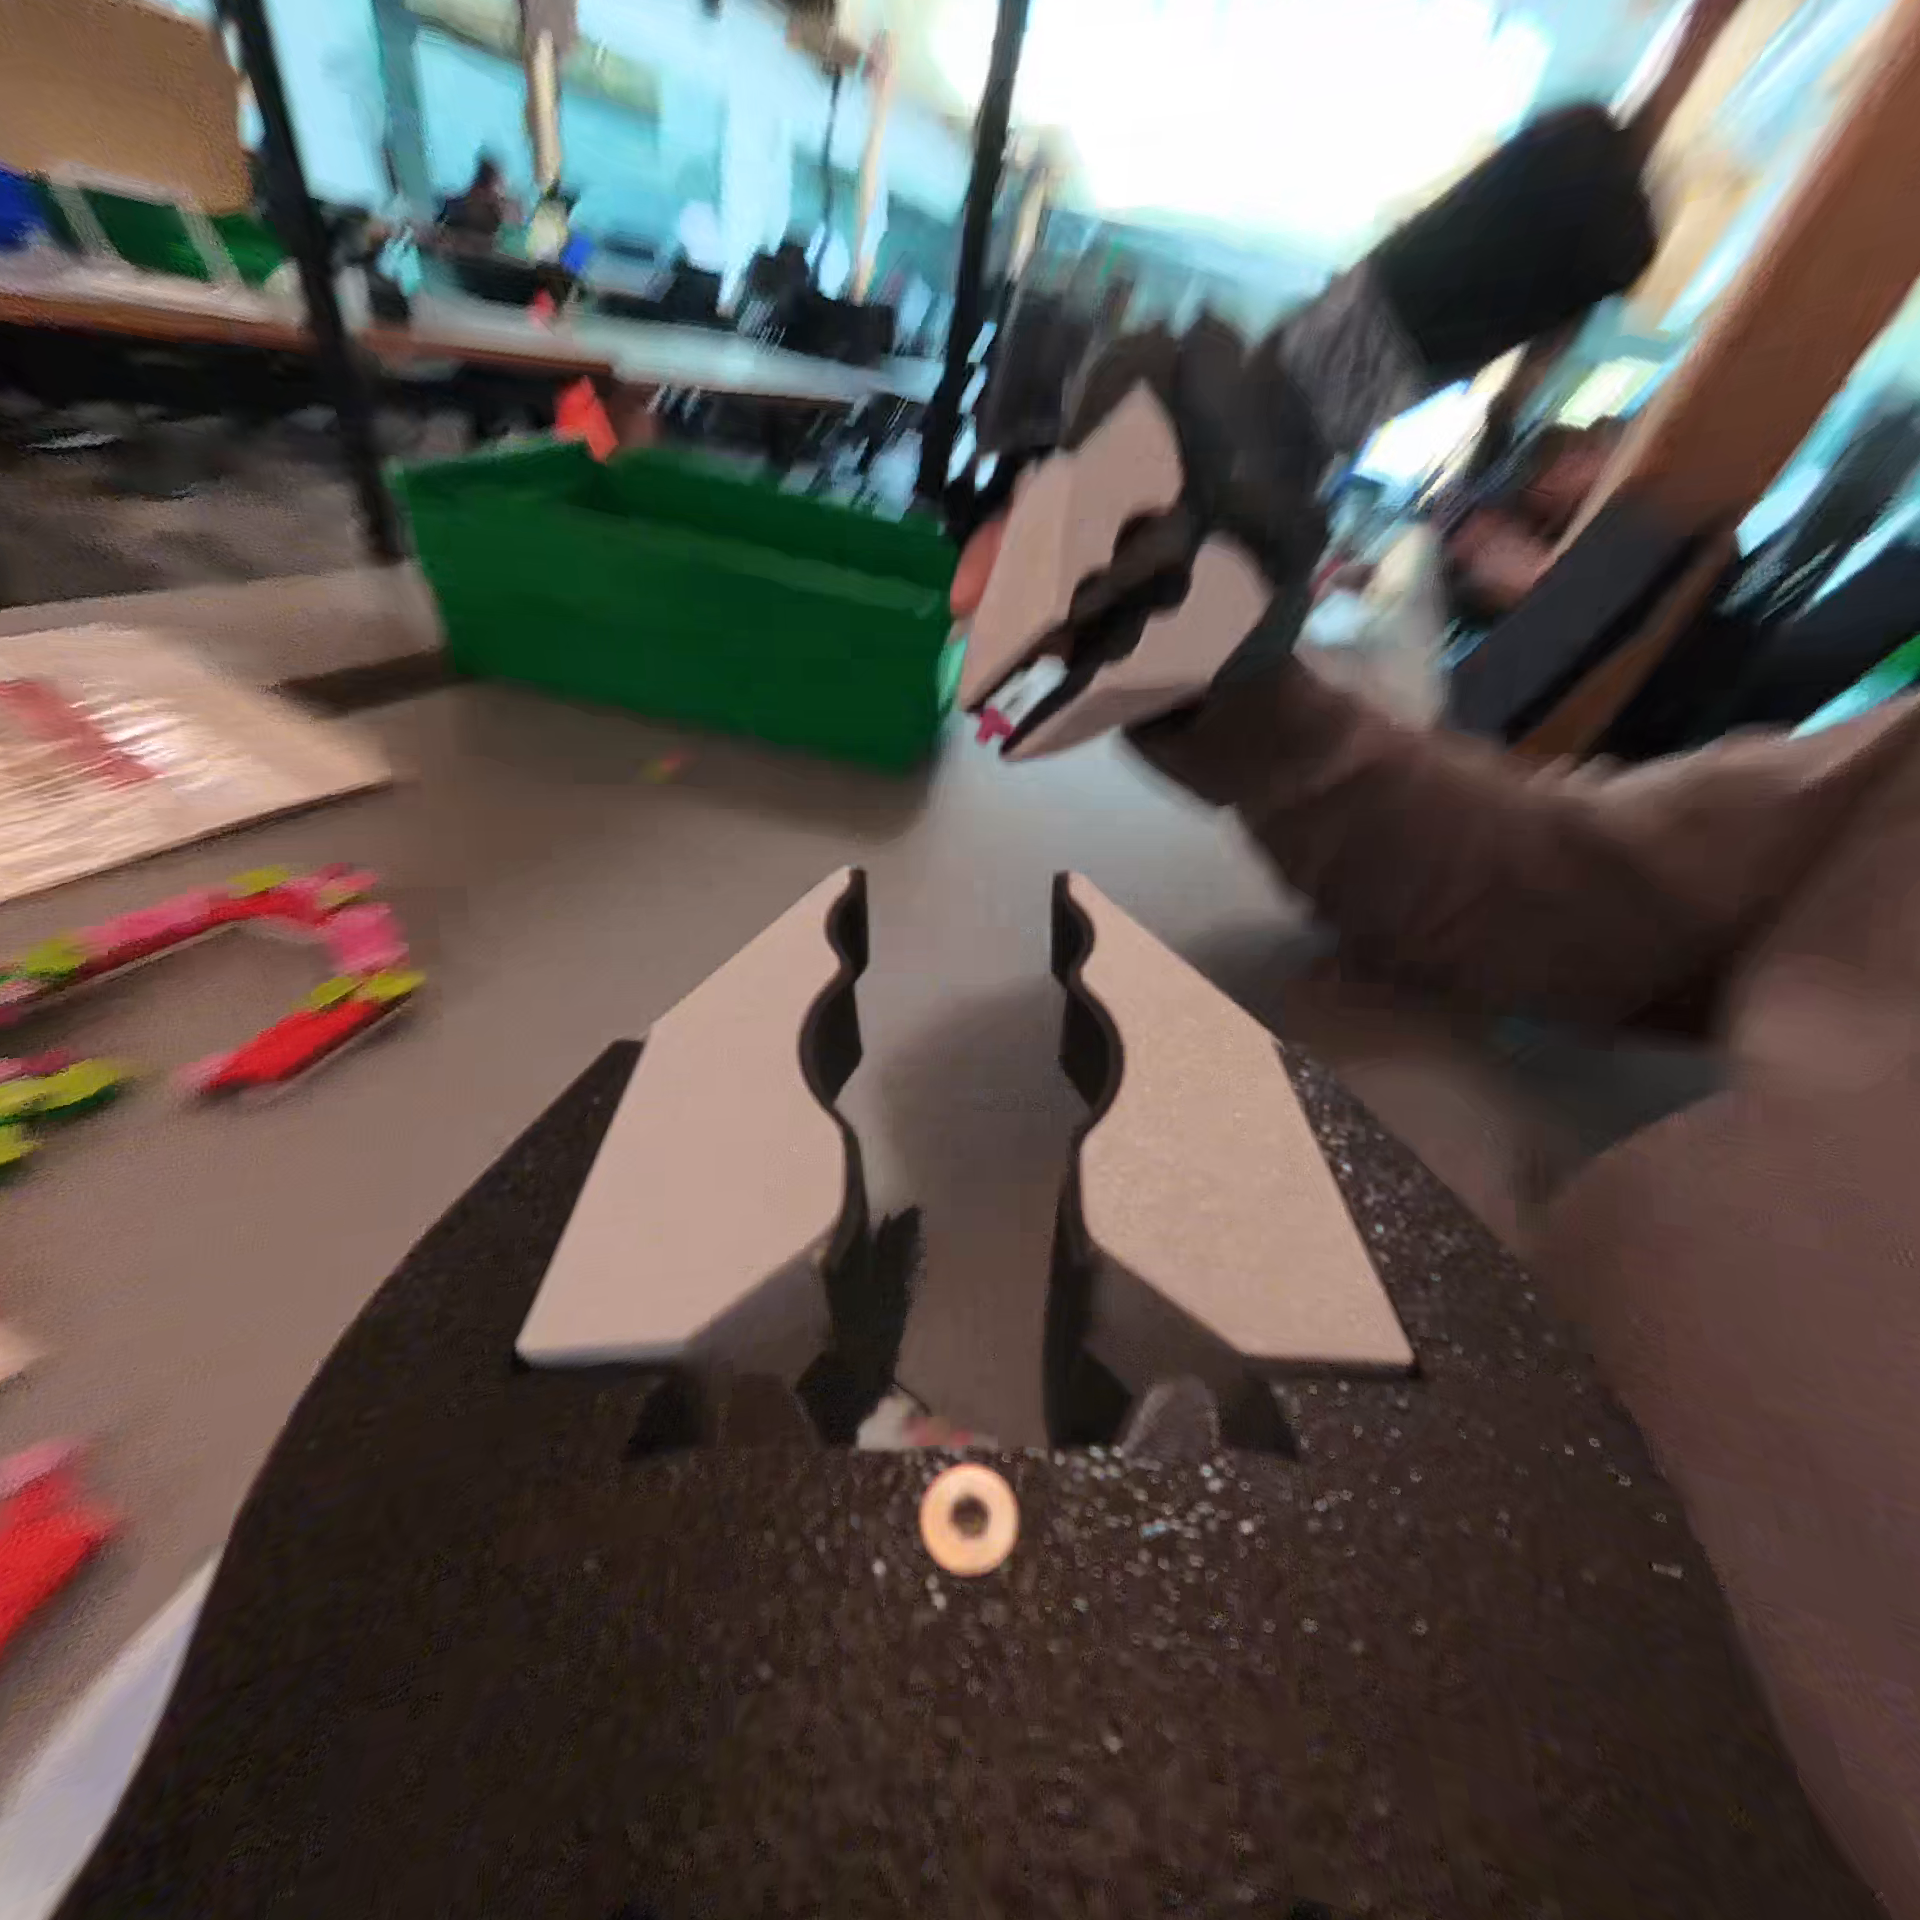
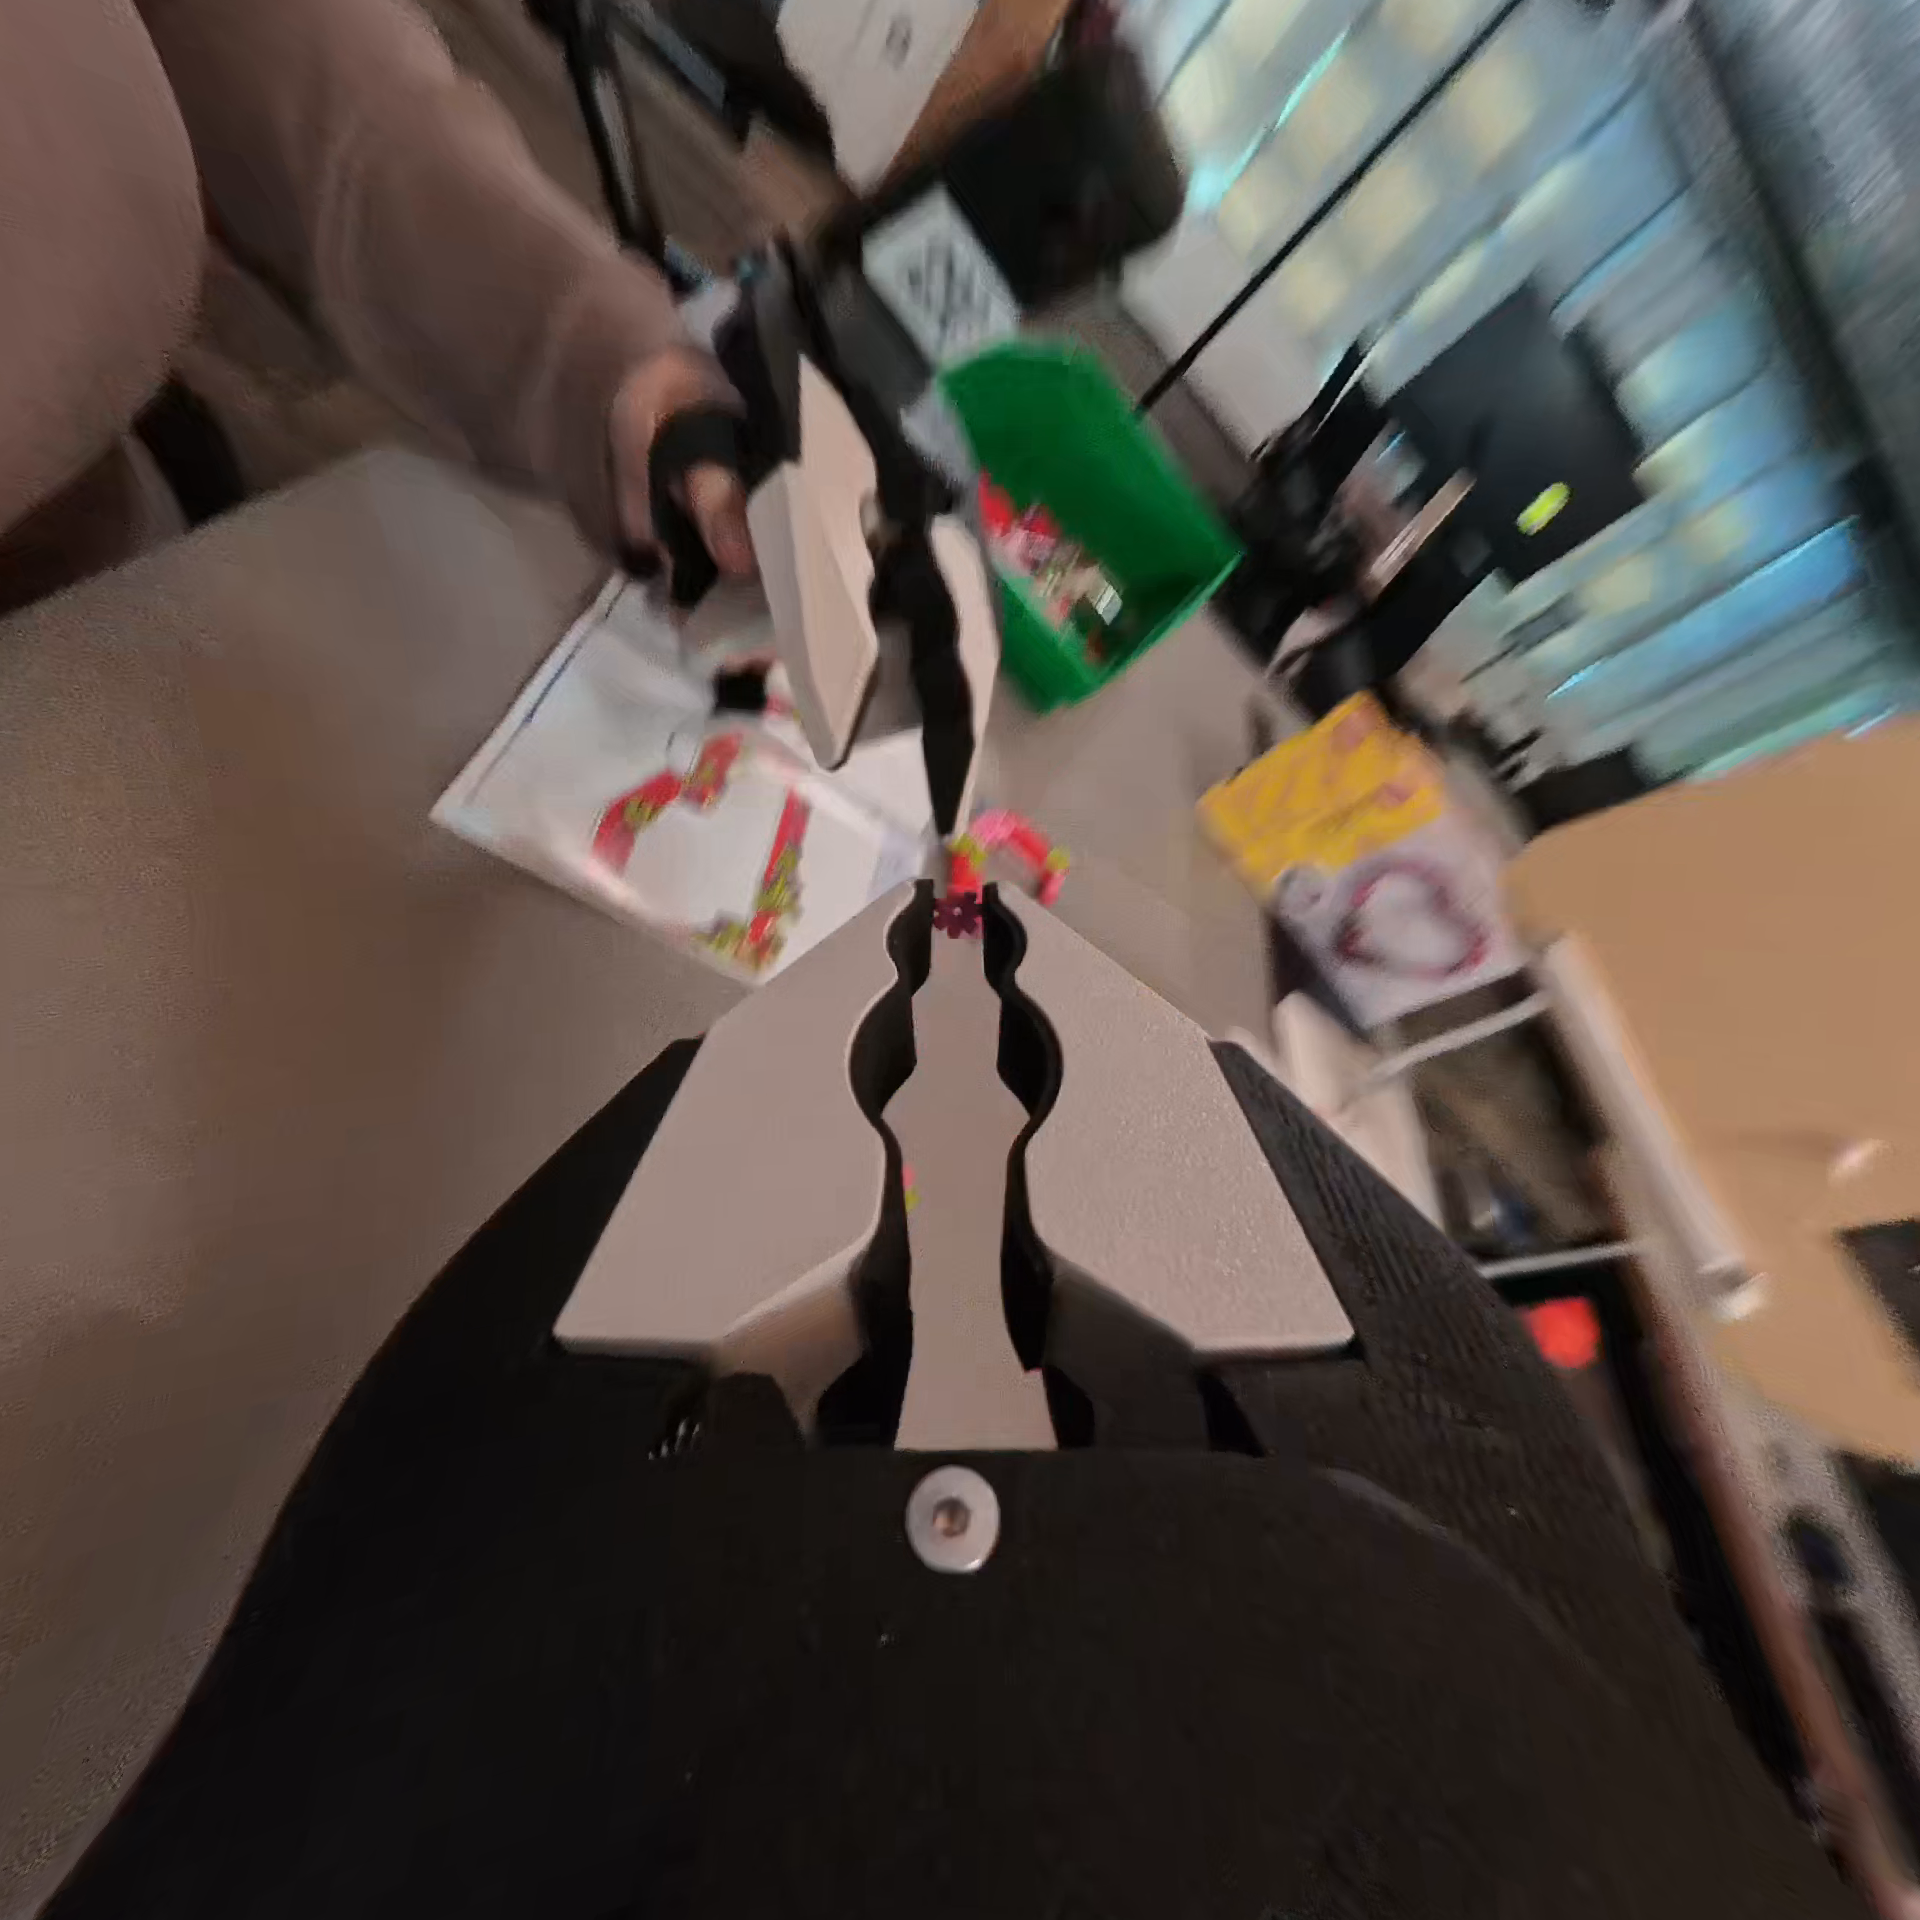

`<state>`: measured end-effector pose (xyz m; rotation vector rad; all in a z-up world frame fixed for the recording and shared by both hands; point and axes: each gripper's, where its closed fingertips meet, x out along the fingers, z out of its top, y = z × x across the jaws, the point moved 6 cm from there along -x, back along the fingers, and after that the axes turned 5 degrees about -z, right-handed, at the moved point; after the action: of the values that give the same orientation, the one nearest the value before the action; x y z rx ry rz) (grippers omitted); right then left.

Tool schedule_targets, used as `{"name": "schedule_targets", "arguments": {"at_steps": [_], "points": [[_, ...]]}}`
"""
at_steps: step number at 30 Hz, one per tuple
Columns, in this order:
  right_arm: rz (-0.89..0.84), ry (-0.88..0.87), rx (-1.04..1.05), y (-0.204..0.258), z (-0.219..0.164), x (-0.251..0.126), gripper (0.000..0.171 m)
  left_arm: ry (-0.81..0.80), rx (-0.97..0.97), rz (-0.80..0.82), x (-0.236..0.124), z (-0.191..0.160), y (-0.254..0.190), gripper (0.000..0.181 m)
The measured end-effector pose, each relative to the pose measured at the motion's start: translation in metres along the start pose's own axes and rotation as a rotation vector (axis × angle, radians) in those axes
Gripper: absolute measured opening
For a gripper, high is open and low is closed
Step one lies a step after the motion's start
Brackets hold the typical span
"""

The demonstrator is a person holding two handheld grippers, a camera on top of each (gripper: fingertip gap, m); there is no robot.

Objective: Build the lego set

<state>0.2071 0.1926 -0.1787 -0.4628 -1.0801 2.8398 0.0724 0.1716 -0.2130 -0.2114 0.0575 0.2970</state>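
Right hand-held gripper pinches a small dark-magenta flower piece at its fingertips; left hand-held gripper gapes empty above the tabletop. Beyond lie a half-built pink-red lego arch (blurred) and green bin.

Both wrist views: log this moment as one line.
left gripper open, empty | right gripper shut on magenta flower piece
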Motion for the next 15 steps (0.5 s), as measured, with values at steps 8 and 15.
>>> {"name": "schedule_targets", "arguments": {"at_steps": [8,15], "points": [[0.245,0.191,0.355,0.017,-0.092,0.019,0.007,0.55,0.156,0.106,0.042,-0.065,0.049,0.047],[0.307,0.184,0.463,0.025,-0.11,0.027,0.007,0.637,0.143,0.055,0.065,-0.08,0.062,0.05]]}}
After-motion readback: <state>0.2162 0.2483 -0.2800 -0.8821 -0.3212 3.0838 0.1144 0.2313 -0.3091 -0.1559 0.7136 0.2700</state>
